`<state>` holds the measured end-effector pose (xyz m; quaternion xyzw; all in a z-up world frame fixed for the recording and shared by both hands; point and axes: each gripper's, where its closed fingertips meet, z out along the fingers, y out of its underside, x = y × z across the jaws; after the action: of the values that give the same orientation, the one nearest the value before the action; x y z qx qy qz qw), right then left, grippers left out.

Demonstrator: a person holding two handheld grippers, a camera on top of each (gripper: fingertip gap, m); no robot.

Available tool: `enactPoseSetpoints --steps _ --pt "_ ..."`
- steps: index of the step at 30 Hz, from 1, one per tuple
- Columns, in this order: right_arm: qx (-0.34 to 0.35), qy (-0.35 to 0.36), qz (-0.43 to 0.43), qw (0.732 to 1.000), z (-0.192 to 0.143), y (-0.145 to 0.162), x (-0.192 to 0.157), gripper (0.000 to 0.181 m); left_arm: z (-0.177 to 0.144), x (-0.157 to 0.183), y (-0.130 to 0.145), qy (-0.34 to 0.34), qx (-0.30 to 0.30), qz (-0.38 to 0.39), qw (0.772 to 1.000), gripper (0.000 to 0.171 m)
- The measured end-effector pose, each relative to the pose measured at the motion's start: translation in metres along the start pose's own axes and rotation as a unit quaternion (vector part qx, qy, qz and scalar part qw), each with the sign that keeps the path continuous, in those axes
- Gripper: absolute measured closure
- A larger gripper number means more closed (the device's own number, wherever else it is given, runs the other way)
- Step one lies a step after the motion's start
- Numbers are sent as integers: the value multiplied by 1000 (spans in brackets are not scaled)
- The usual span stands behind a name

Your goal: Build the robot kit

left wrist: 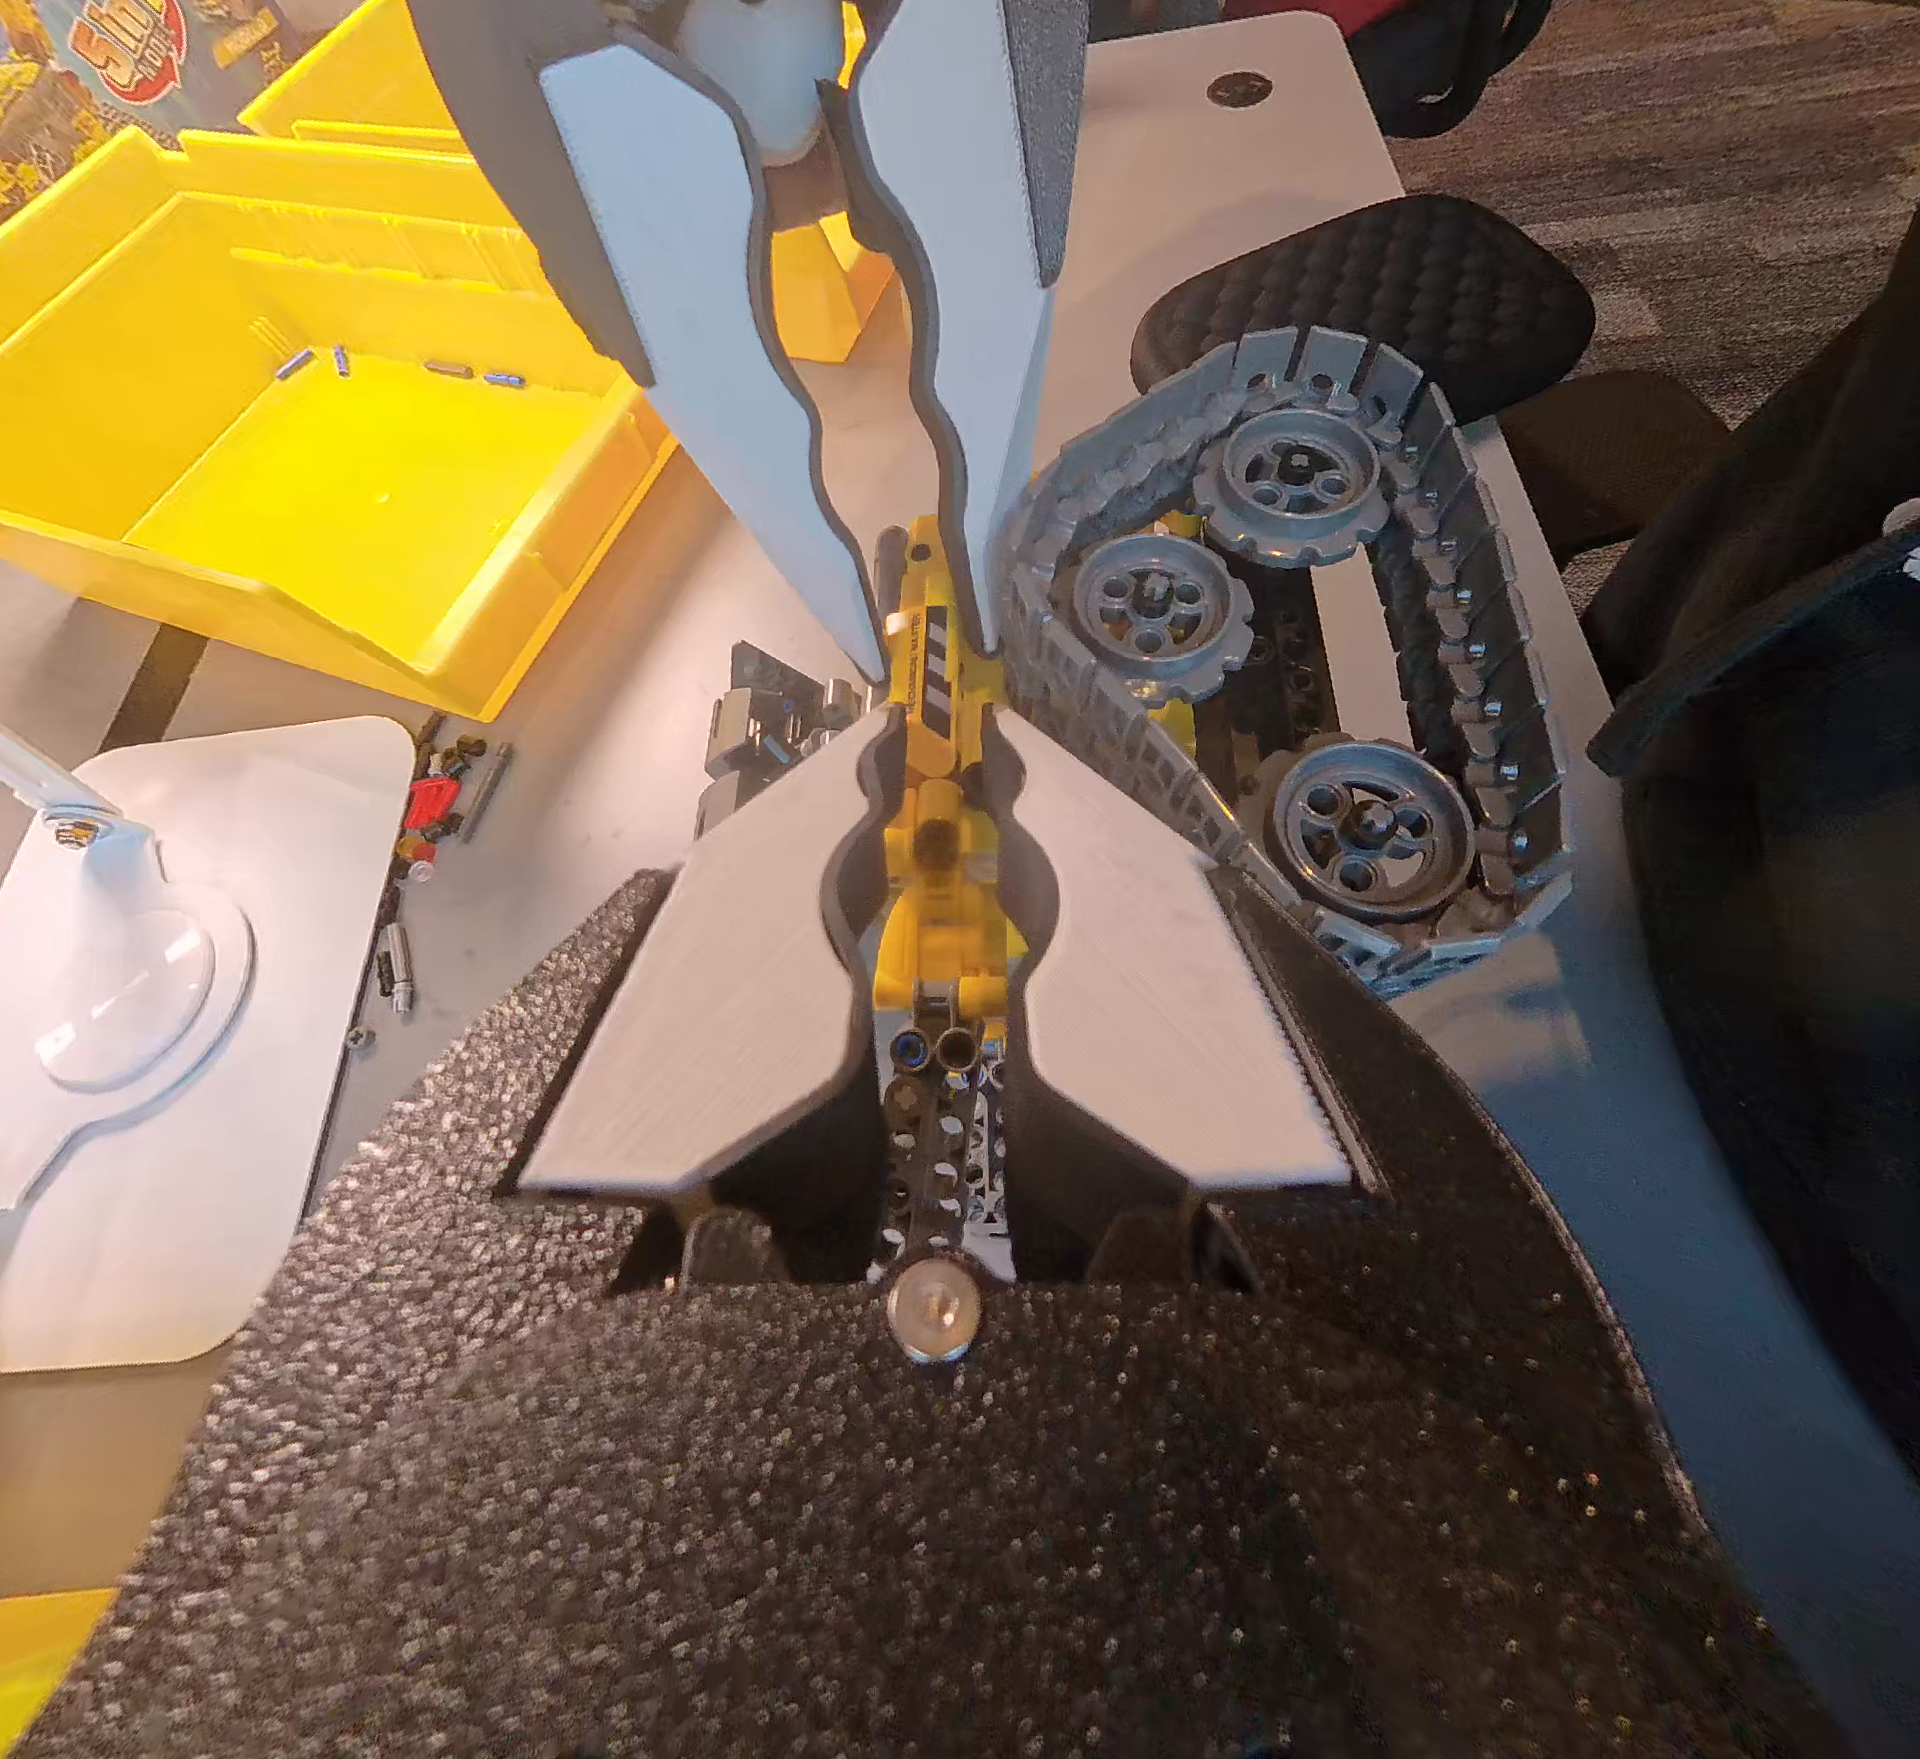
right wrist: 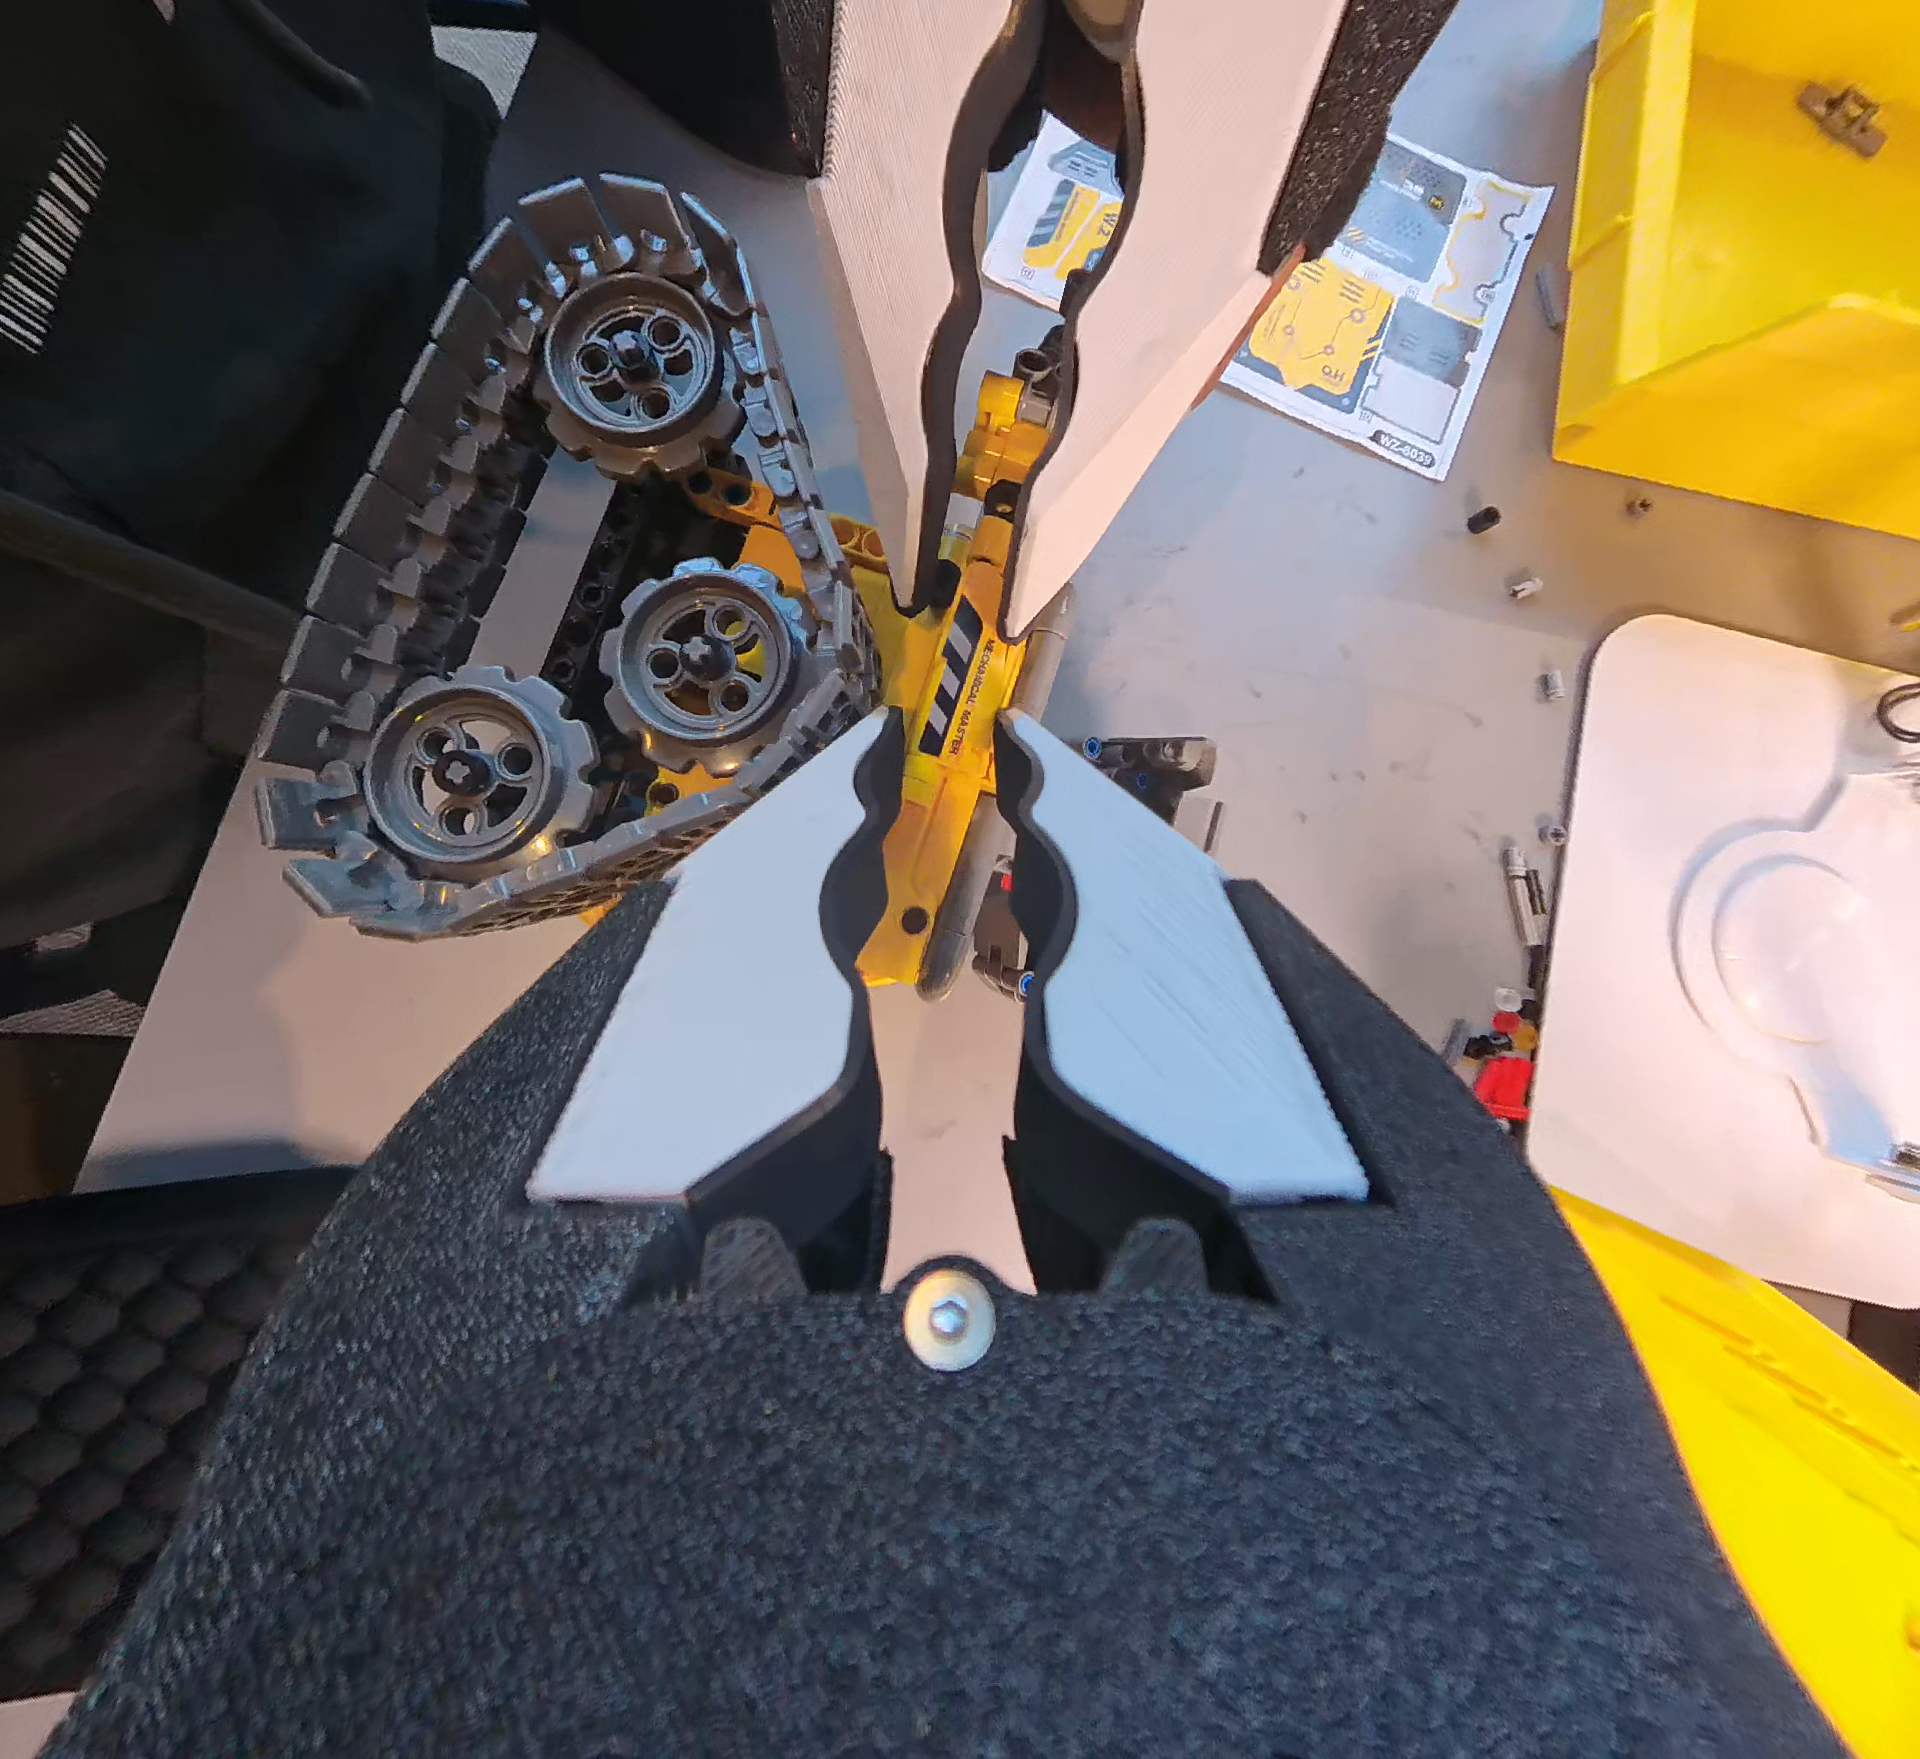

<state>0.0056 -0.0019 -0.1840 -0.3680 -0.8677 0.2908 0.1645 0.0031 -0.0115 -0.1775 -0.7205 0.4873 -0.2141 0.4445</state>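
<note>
A yellow brick-built arm (left wrist: 935, 878) with a black-striped sticker sticks out from a toy tracked model with a grey track and three grey wheels (left wrist: 1153, 613). My left gripper (left wrist: 943, 722) is shut on the arm from the near side. My right gripper (left wrist: 932, 665) comes in from the opposite side and pinches the same arm just beyond. In the right wrist view my right gripper (right wrist: 943, 722) is shut on the yellow arm (right wrist: 925, 836), the left gripper (right wrist: 966, 608) faces it tip to tip, and the tracked model (right wrist: 707, 660) lies to the left.
Yellow bins (left wrist: 312, 462) (right wrist: 1745, 203) stand on the grey table. A white base plate with a clear dome (left wrist: 156, 982) (right wrist: 1714, 878), loose small parts (left wrist: 436, 795) (right wrist: 1507, 1065) and a sticker sheet (right wrist: 1382, 338) lie around. A black chair seat (left wrist: 1382, 286) is beyond the table edge. Left and right tips are no more than a few centimetres apart.
</note>
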Motion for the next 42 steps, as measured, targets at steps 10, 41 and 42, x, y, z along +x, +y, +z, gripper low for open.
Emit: enactPoseSetpoints --steps 10,41,42 --pt "10 8 -23 1000 -6 -5 0 167 -1 2 0 5 -13 6 1000 154" --pt "24 26 9 999 -5 -5 -1 164 0 1 -3 -22 -38 84 996 154" --pt "23 27 5 999 -5 -5 -1 164 2 3 -2 -17 -41 87 995 154"
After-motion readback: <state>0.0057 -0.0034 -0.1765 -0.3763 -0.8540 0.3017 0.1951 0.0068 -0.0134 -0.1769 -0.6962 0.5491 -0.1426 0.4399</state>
